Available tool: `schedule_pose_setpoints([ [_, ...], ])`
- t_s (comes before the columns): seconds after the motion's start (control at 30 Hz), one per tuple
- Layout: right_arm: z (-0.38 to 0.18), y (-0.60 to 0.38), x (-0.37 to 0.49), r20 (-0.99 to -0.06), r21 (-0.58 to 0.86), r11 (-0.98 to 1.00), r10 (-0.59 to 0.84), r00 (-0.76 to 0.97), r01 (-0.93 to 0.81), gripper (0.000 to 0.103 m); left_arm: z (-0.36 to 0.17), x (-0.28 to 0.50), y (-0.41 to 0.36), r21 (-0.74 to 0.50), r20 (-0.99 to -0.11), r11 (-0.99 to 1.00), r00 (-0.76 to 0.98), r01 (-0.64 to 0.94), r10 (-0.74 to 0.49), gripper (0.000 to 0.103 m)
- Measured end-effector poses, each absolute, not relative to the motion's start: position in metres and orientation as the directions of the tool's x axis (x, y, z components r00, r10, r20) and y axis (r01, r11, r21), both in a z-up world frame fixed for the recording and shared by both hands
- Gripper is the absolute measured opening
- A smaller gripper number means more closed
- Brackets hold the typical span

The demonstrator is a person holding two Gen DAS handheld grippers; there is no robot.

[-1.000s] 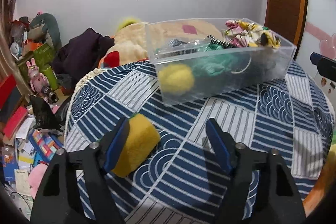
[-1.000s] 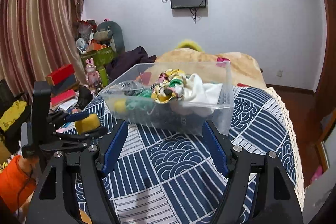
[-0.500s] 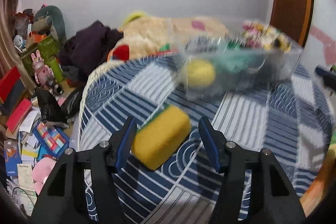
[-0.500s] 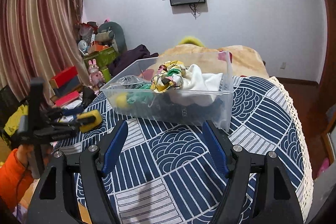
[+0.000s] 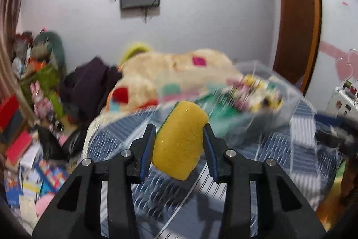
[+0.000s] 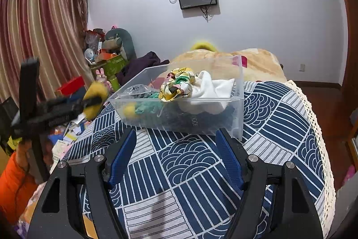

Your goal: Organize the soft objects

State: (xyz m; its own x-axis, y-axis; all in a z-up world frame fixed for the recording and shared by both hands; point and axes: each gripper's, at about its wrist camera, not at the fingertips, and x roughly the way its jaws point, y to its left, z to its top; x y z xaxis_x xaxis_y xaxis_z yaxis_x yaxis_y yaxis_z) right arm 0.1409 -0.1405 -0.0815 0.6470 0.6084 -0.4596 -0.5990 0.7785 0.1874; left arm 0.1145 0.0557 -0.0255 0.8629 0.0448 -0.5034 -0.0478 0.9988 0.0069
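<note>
My left gripper (image 5: pixel 179 138) is shut on a yellow sponge with a green backing (image 5: pixel 180 140) and holds it in the air above the table. In the right wrist view the left gripper (image 6: pixel 89 102) and the sponge (image 6: pixel 96 91) hang left of a clear plastic bin (image 6: pixel 237 104). The bin holds a flowered cloth (image 6: pixel 177 86), a white cloth (image 6: pixel 210 89), green yarn (image 6: pixel 150 106) and a yellow ball (image 6: pixel 129 109). My right gripper (image 6: pixel 175 153) is open and empty, low over the table in front of the bin.
The round table has a blue patterned cloth (image 6: pixel 279 127) with a lace edge. Behind it lies a bed with a cream blanket (image 5: pixel 170 73). Toys, boxes and books clutter the floor at the left (image 5: pixel 26 140). A wooden door (image 5: pixel 295 21) is at the right.
My left gripper closed on the sponge and lifted it off the table toward the bin. The right gripper has stayed almost still and open.
</note>
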Motion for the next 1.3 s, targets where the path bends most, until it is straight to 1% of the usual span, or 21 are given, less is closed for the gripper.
schedule_pose_setpoints([
  [0.07, -0.082, -0.142, 0.142, -0.457, 0.193, 0.776, 0.613, 0.645, -0.6, 0.07, -0.014, 0.132, 0.045, -0.016, -0.492, 1.0, 0.87, -0.004, -0.004, 0.042],
  [0.13, -0.085, -0.144, 0.144, -0.457, 0.201, 0.775, 0.615, 0.643, -0.599, 0.07, -0.011, 0.155, 0.035, -0.013, -0.492, 1.0, 0.87, 0.018, -0.022, 0.043],
  [0.17, -0.086, -0.146, 0.146, -0.458, 0.206, 0.775, 0.616, 0.64, -0.598, 0.07, -0.013, 0.164, 0.033, -0.009, -0.501, 1.0, 0.865, 0.026, -0.027, 0.043],
  [0.27, -0.088, -0.149, 0.148, -0.458, 0.218, 0.771, 0.622, 0.635, -0.598, 0.07, -0.028, 0.19, 0.024, 0.002, -0.565, 0.998, 0.824, 0.057, -0.046, 0.044],
  [0.3, -0.089, -0.15, 0.148, -0.457, 0.222, 0.769, 0.625, 0.633, -0.599, 0.07, -0.033, 0.195, 0.022, 0.014, -0.583, 0.998, 0.811, 0.059, -0.04, 0.051],
  [0.33, -0.089, -0.151, 0.148, -0.457, 0.225, 0.768, 0.627, 0.631, -0.6, 0.07, -0.038, 0.197, 0.021, 0.036, -0.595, 0.998, 0.804, 0.048, -0.017, 0.055],
  [0.37, -0.089, -0.151, 0.149, -0.456, 0.227, 0.766, 0.629, 0.629, -0.601, 0.07, -0.042, 0.196, 0.019, 0.044, -0.598, 0.998, 0.801, 0.04, -0.006, 0.062],
  [0.4, -0.089, -0.151, 0.149, -0.455, 0.228, 0.765, 0.631, 0.628, -0.602, 0.07, -0.043, 0.194, 0.02, 0.042, -0.593, 0.998, 0.806, 0.036, -0.004, 0.064],
  [0.43, -0.089, -0.151, 0.149, -0.455, 0.228, 0.765, 0.631, 0.628, -0.603, 0.07, -0.043, 0.19, 0.021, 0.033, -0.582, 0.999, 0.813, 0.036, -0.01, 0.066],
  [0.47, -0.088, -0.15, 0.149, -0.454, 0.226, 0.765, 0.631, 0.629, -0.603, 0.07, -0.041, 0.185, 0.022, 0.019, -0.577, 0.999, 0.817, 0.043, -0.024, 0.07],
  [0.63, -0.081, -0.148, 0.145, -0.446, 0.203, 0.772, 0.621, 0.644, -0.603, 0.07, -0.025, 0.153, 0.024, -0.009, -0.515, 0.999, 0.856, 0.042, -0.041, 0.073],
  [0.77, -0.069, -0.145, 0.137, -0.425, 0.177, 0.776, 0.615, 0.664, -0.606, 0.07, -0.009, 0.116, 0.018, -0.032, -0.437, 0.998, 0.897, 0.06, -0.068, 0.08],
  [0.9, -0.053, -0.141, 0.126, -0.395, 0.131, 0.786, 0.601, 0.695, -0.605, 0.07, 0.003, 0.086, 0.008, -0.037, -0.383, 0.996, 0.92, 0.082, -0.09, 0.082],
  [1.03, -0.036, -0.138, 0.115, -0.35, 0.079, 0.804, 0.575, 0.739, -0.589, 0.07, 0.011, 0.069, 0.005, -0.074, -0.34, 0.993, 0.934, 0.092, -0.112, 0.085],
  [1.1, -0.029, -0.137, 0.112, -0.326, 0.066, 0.811, 0.569, 0.755, -0.582, 0.071, 0.013, 0.061, 0.006, -0.094, -0.319, 0.992, 0.941, 0.088, -0.114, 0.091],
  [1.13, -0.025, -0.137, 0.11, -0.313, 0.061, 0.812, 0.567, 0.761, -0.58, 0.074, 0.014, 0.056, 0.007, -0.101, -0.306, 0.992, 0.946, 0.081, -0.108, 0.092],
  [1.17, -0.023, -0.137, 0.109, -0.301, 0.058, 0.814, 0.566, 0.767, -0.578, 0.079, 0.015, 0.051, 0.005, -0.101, -0.293, 0.992, 0.951, 0.075, -0.102, 0.092],
  [1.23, -0.019, -0.138, 0.105, -0.272, 0.043, 0.823, 0.555, 0.786, -0.566, 0.088, 0.016, 0.044, 0.002, -0.096, -0.27, 0.994, 0.959, 0.059, -0.083, 0.094],
  [1.3, -0.019, -0.139, 0.101, -0.245, 0.026, 0.831, 0.544, 0.802, -0.556, 0.092, 0.014, 0.038, 0.002, -0.098, -0.246, 0.994, 0.967, 0.043, -0.066, 0.1],
])
